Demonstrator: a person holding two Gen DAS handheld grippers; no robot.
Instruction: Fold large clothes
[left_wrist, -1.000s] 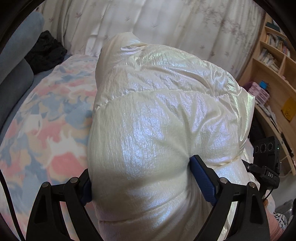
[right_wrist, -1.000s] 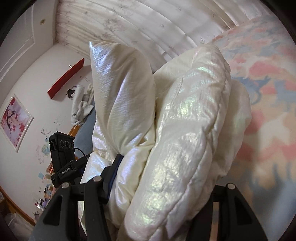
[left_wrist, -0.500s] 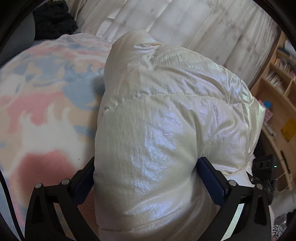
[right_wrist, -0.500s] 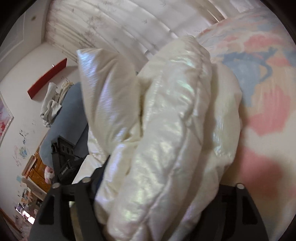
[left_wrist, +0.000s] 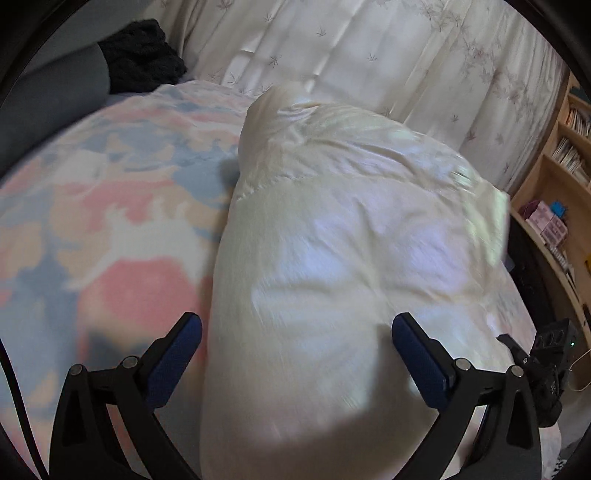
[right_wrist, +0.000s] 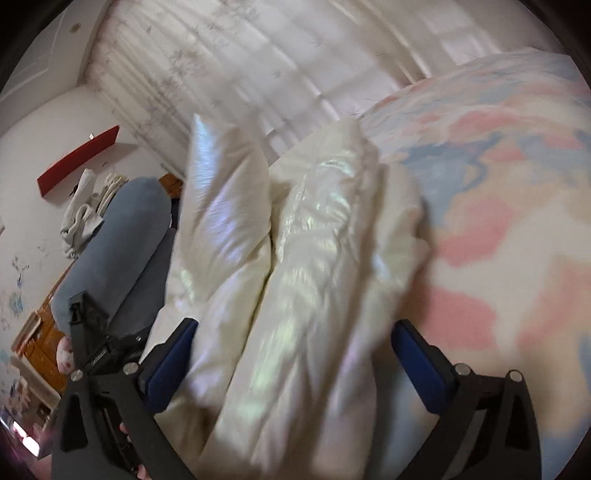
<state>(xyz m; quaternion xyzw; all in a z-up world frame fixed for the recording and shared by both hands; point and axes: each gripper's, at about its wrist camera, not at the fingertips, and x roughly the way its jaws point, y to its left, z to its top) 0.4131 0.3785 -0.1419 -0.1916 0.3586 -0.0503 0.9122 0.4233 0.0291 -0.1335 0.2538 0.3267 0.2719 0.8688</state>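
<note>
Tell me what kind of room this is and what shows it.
Most likely a bedroom in a home. A bed with a pastel patterned bedspread fills the view, floral curtains hang behind it, and a wooden bookshelf stands to one side. The cream puffer jacket lies on the bed.

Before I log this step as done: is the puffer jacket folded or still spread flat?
Folded. The white puffer jacket sits bunched in thick stacked layers on the pastel bedspread, not flat.
</note>
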